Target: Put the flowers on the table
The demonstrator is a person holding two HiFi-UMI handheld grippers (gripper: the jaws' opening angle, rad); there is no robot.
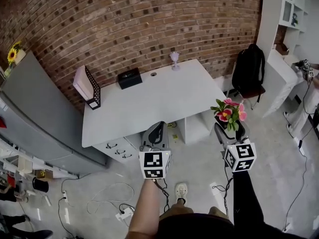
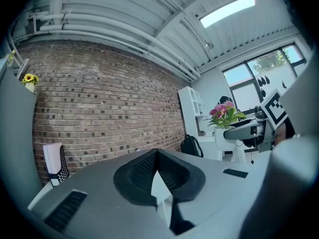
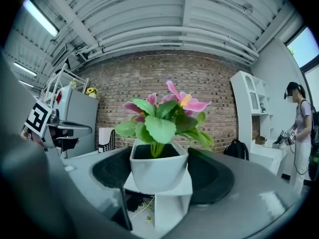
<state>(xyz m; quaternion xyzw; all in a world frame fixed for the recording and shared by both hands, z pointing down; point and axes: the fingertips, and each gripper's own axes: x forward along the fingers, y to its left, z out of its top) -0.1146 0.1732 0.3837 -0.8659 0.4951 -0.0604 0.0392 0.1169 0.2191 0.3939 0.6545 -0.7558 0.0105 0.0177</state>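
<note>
Presently the right tool [image 1: 232,132] is gripping a white square pot [image 3: 158,171]: in the right gripper view its two dark pads stand wide apart, with the pot seated between them and pressed on both sides. The pot sits upright and carries the flowers [image 1: 228,114], pink and red blooms above broad green leaves. In the head view the potted flowers are held in the air off the front right corner of the surface [image 1: 149,103], over the grey floor, and are not resting on the surface. The left tool [image 1: 155,129] is closed and holds nothing; in the left gripper view its dark pads meet in a ridge with no item between them. It is held level with the right tool, near the front edge of the surface. On the surface, towards the brick wall [image 1: 129,24], stand a black box [image 1: 129,77], a small pale purple stemmed item [image 1: 175,60] and, at the left end, a black-and-white file holder [image 1: 88,87]. A black backpack [image 1: 249,68] rests on a chair to the right of the surface. A grey cabinet [image 1: 35,113] at the left bears a sunflower [image 1: 12,54]. A person [image 3: 299,128] stands at the far right beside white shelving. Loose cables [image 1: 109,198] lie on the floor.
</note>
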